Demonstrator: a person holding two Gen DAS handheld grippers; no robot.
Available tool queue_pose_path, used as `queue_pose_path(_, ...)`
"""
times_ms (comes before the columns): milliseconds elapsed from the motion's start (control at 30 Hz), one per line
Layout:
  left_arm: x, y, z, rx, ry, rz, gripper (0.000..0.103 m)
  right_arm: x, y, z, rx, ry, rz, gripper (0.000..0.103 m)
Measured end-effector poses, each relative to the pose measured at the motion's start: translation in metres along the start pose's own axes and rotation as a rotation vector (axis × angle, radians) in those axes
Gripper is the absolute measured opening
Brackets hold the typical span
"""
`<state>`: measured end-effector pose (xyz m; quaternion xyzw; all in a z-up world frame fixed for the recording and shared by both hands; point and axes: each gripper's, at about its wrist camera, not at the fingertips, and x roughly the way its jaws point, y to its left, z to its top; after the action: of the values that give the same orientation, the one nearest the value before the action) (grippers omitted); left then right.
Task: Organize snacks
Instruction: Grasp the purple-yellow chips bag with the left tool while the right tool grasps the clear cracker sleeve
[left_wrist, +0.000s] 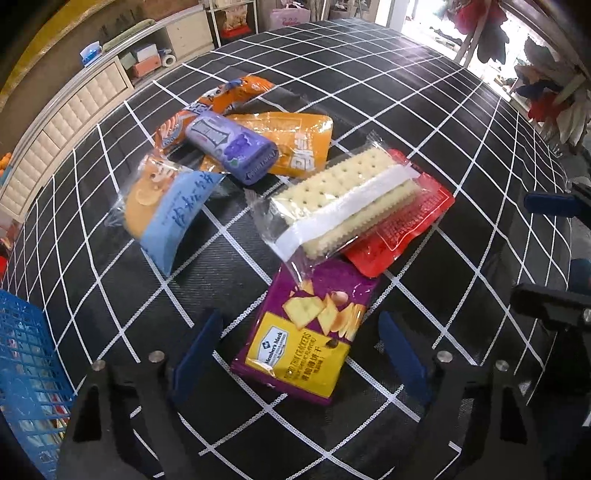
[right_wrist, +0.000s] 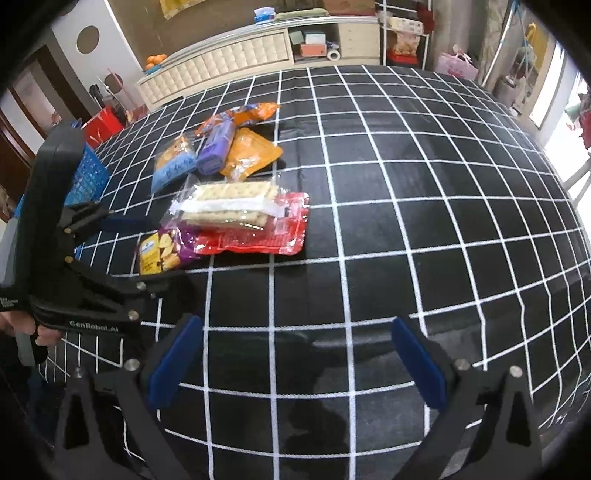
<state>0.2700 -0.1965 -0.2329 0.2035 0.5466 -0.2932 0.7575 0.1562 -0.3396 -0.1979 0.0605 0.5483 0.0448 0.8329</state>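
I've set my left gripper (left_wrist: 303, 354) spread around the purple pack (left_wrist: 308, 332) — not pinching yet. My right gripper (right_wrist: 295, 362), spread and empty, waits beside that pack so it stays clear.

Both wrist views face steeply down; share snack pile (left_wrist: 280, 192).

The purple cracker packet (left_wrist: 301, 332), lying near the front edge of the checked table (left_wrist: 443, 122), bears a yellow panel reading "Member's Mark" and, below it, "THIN CRACKERS"; the smaller print under that is too fine to read. The black frame of the left gripper (right_wrist: 122, 254) carries the white lettering "GenRobot.AI". Blue handwriting on the light-blue packet (left_wrist: 173, 218) cannot be made out.
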Motion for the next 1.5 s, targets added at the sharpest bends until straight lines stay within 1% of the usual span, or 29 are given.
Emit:
queue_pose_path(67,-0.003,-0.003,0.000,0.001,-0.004,0.000,0.074,-0.001,0.000,0.001,-0.004,0.000,-0.011,0.103)
queue_pose_path(100,-0.005,-0.006,0.002,0.003,-0.007,-0.002,0.062,-0.001,0.000,0.002,0.001,0.003,-0.016,0.103)
queue_pose_path(133,-0.006,-0.009,0.003,0.007,-0.010,0.000,0.055,-0.001,-0.001,0.003,0.009,0.008,-0.020,0.103)
queue_pose_path(233,-0.007,-0.012,0.005,0.003,-0.011,0.005,0.055,-0.001,0.001,0.007,0.018,0.018,-0.017,0.103)
queue_pose_path(367,-0.010,-0.012,-0.005,-0.038,-0.010,0.021,0.053,-0.004,0.010,0.012,-0.039,0.019,-0.033,0.103)
queue_pose_path(400,-0.008,-0.008,-0.007,-0.043,-0.006,0.029,0.053,-0.006,0.012,0.013,-0.054,0.018,-0.025,0.103)
queue_pose_path(500,-0.020,-0.006,-0.019,-0.062,-0.023,0.060,0.053,-0.010,0.015,0.020,-0.097,0.015,-0.002,0.103)
queue_pose_path(633,-0.045,0.004,-0.028,-0.134,-0.082,0.107,0.053,-0.011,0.022,0.038,-0.184,-0.009,0.009,0.103)
queue_pose_path(733,-0.055,0.013,-0.031,-0.205,-0.111,0.140,0.053,-0.001,0.029,0.055,-0.255,-0.002,0.021,0.103)
queue_pose_path(833,-0.056,0.024,-0.030,-0.264,-0.105,0.150,0.053,0.013,0.044,0.068,-0.327,0.012,0.057,0.103)
queue_pose_path(900,-0.057,0.029,-0.028,-0.301,-0.108,0.150,0.053,0.024,0.056,0.074,-0.400,0.030,0.075,0.103)
queue_pose_path(1000,-0.058,0.036,-0.028,-0.343,-0.117,0.151,0.053,0.041,0.069,0.078,-0.534,0.043,0.055,0.102)
queue_pose_path(1067,-0.059,0.039,-0.031,-0.358,-0.116,0.166,0.053,0.054,0.072,0.082,-0.577,0.061,0.038,0.093)
queue_pose_path(1100,-0.058,0.040,-0.030,-0.354,-0.109,0.182,0.053,0.060,0.072,0.085,-0.584,0.073,0.043,0.091)
queue_pose_path(1167,-0.055,0.039,-0.027,-0.343,-0.108,0.198,0.053,0.070,0.073,0.090,-0.587,0.101,0.067,0.090)
queue_pose_path(1200,-0.054,0.039,-0.025,-0.338,-0.108,0.198,0.053,0.074,0.073,0.091,-0.596,0.117,0.084,0.090)
queue_pose_path(1300,-0.053,0.040,-0.023,-0.335,-0.105,0.197,0.053,0.082,0.076,0.091,-0.635,0.141,0.102,0.087)
queue_pose_path(1333,-0.053,0.041,-0.023,-0.334,-0.105,0.198,0.053,0.084,0.077,0.091,-0.641,0.140,0.103,0.080)
queue_pose_path(1367,-0.052,0.041,-0.022,-0.334,-0.105,0.202,0.053,0.083,0.076,0.091,-0.641,0.138,0.104,0.075)
queue_pose_path(1500,-0.049,0.043,-0.022,-0.339,-0.100,0.197,0.053,0.078,0.077,0.090,-0.641,0.146,0.145,0.070)
